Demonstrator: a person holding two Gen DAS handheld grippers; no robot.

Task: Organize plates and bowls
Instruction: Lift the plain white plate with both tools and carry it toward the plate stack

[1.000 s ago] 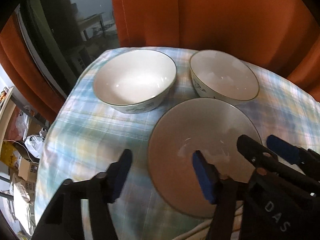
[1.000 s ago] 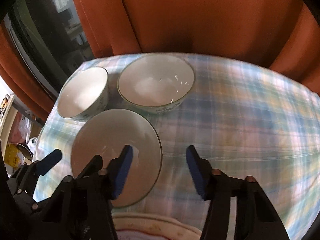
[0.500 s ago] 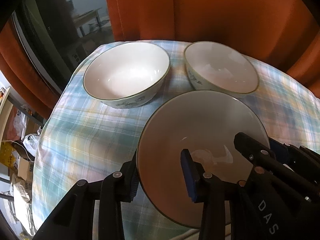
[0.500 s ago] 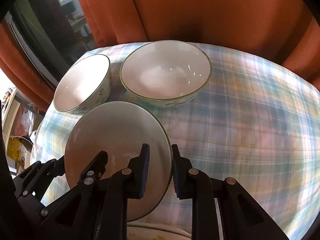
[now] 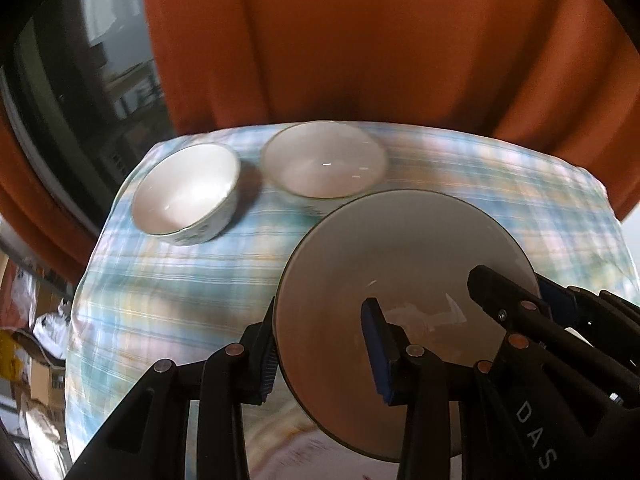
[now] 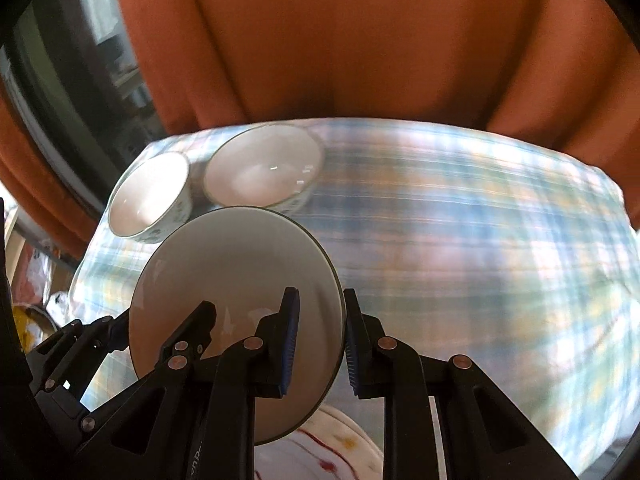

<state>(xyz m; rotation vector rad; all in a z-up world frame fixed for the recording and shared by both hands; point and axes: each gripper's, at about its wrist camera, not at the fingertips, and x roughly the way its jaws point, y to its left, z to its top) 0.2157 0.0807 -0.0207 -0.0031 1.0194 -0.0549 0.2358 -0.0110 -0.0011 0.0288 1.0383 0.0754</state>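
Observation:
A white plate (image 5: pixel 400 264) with a dark rim is held off the table, tilted, by both grippers. My left gripper (image 5: pixel 320 348) is shut on its left rim. My right gripper (image 6: pixel 320 336) is shut on its right rim and also shows in the left wrist view (image 5: pixel 512 292). The plate also shows in the right wrist view (image 6: pixel 236 264). Two white bowls stand at the table's far left: a smaller bowl (image 5: pixel 188 192) and a wider bowl (image 5: pixel 324 166), close side by side. Both also show in the right wrist view, the smaller bowl (image 6: pixel 150 196) and the wider bowl (image 6: pixel 264 168).
The table carries a blue plaid cloth (image 6: pixel 460 240). Orange curtains (image 5: pixel 360 40) hang behind it and a dark window (image 5: pixel 80 80) is at the left. Clutter lies on the floor at the left (image 5: pixel 32 340). A pale patterned cloth (image 6: pixel 332 448) lies under the plate.
Both grippers closed onto the plate's opposite rims and lifted it off the table. The bowls have not moved; they now sit farther away in both views.

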